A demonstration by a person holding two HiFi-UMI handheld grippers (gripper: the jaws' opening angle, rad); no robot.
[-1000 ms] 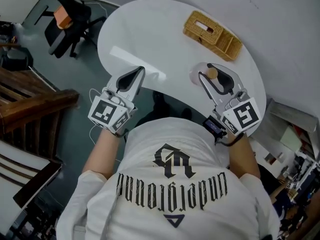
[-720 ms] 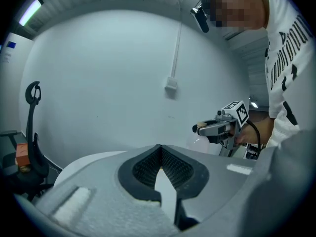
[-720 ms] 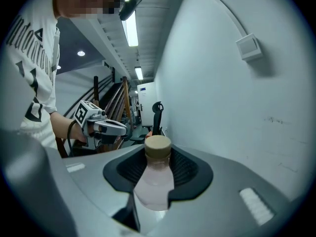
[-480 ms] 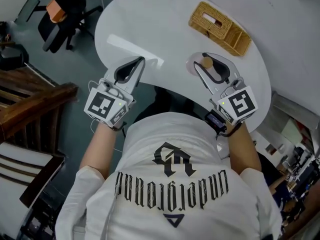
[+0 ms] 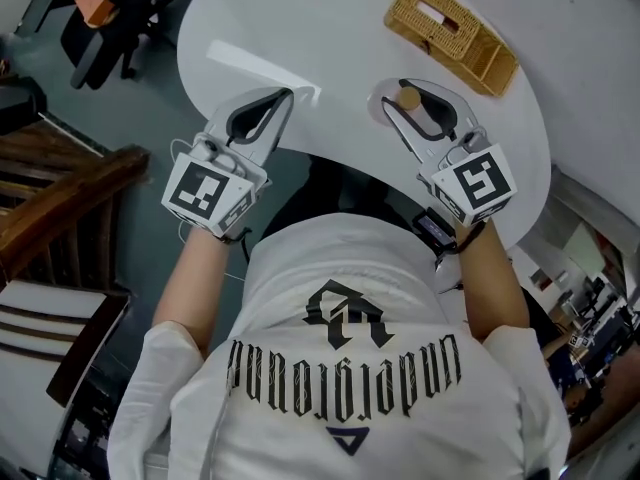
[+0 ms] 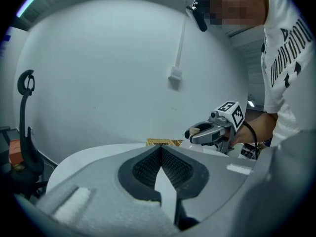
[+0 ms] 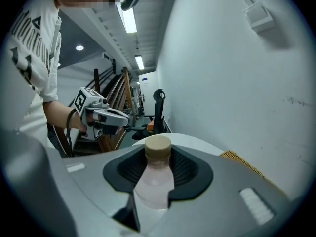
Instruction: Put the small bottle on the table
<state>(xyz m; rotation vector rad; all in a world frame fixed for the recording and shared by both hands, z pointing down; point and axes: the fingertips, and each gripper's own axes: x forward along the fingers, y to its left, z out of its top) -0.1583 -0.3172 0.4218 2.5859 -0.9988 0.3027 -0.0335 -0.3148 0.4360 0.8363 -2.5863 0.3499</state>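
Observation:
A small clear bottle [image 7: 154,179] with a tan cap stands upright between the pads of my right gripper [image 7: 158,157], which is shut on its body. From the head view the bottle's cap [image 5: 408,97] and my right gripper [image 5: 414,108] hang over the near edge of the white round table [image 5: 320,38]. Over the table's near left edge my left gripper [image 5: 262,120] is shut with nothing in it; its pads meet at the tips [image 6: 160,149]. The left gripper view catches my right gripper [image 6: 203,132] with the bottle at its right.
A woven wicker tray [image 5: 452,32] lies at the table's far right, by the white wall. An office chair [image 5: 105,13] stands on the floor at the far left. Dark wooden steps [image 5: 60,193] run along the left. The person's torso fills the near side.
Both grippers have sunk and moved forward over the table's near edge. The bottle has stayed in my right gripper throughout, and the left has stayed shut.

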